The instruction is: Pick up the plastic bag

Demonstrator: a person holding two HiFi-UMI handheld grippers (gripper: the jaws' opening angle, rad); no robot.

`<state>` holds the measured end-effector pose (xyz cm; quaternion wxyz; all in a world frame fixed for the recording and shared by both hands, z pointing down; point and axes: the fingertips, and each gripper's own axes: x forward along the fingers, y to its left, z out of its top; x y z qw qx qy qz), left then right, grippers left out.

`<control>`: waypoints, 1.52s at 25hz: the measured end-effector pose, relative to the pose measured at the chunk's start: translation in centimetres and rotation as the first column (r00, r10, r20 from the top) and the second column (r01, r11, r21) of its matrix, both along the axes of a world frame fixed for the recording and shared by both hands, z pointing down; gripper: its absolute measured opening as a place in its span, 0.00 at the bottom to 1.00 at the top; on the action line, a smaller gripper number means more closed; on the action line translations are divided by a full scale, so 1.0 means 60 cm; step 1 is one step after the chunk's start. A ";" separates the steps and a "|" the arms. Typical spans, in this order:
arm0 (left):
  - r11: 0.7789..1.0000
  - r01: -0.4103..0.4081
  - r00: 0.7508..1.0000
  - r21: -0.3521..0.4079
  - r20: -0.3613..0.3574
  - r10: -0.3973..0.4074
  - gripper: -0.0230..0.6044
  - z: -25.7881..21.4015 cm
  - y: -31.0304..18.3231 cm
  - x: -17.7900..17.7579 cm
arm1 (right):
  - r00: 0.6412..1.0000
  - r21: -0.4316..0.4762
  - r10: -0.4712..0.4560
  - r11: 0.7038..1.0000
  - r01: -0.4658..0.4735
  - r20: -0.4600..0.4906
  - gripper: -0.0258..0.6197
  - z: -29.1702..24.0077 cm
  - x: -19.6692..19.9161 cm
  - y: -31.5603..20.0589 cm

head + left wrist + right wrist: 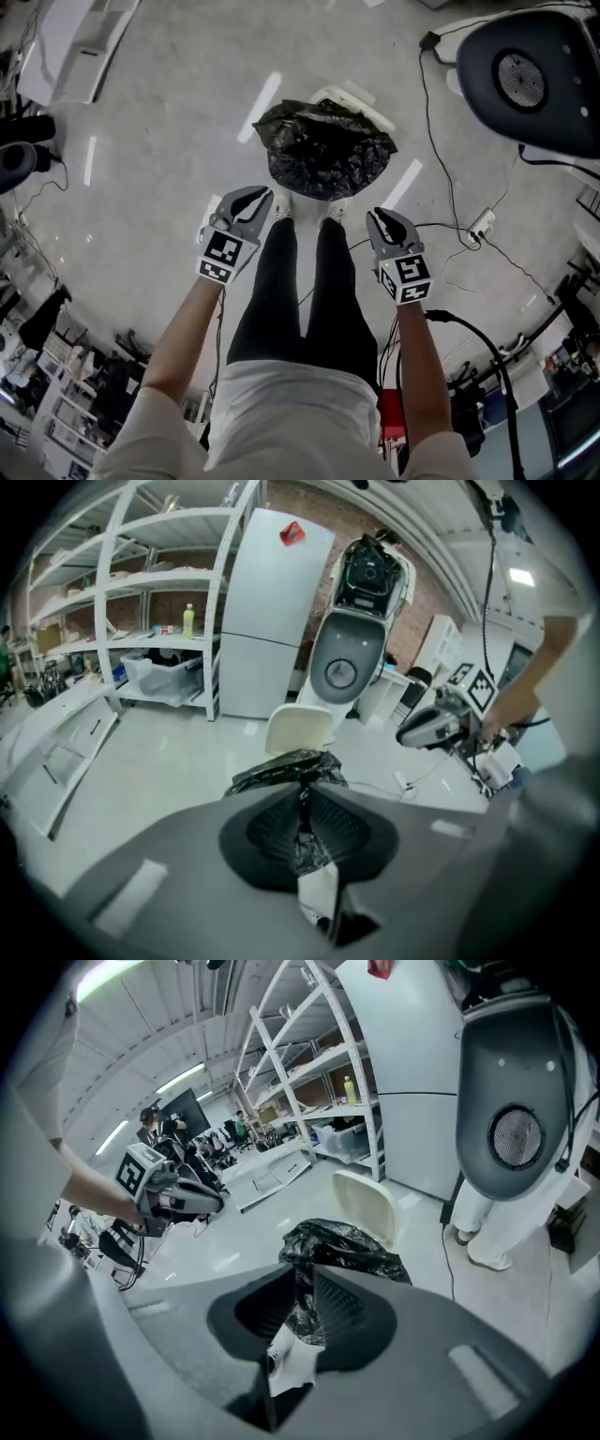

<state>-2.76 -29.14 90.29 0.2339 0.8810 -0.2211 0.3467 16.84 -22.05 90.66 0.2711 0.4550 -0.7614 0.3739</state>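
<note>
I held my left gripper (pixel 261 195) and right gripper (pixel 376 217) empty. The left jaws stood a slit apart, the right slightly wider. The black plastic bag (pixel 325 150) lay at twelve o'clock beyond my shoes (pixel 281 208), against a white chair (pixel 354 99), untouched.
</note>
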 end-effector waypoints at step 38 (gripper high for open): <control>0.987 -0.017 0.940 -0.161 0.335 0.071 0.25 0.599 -0.217 -0.063 | 0.857 -0.244 0.336 0.935 -0.256 0.390 0.45 0.527 0.187 -0.100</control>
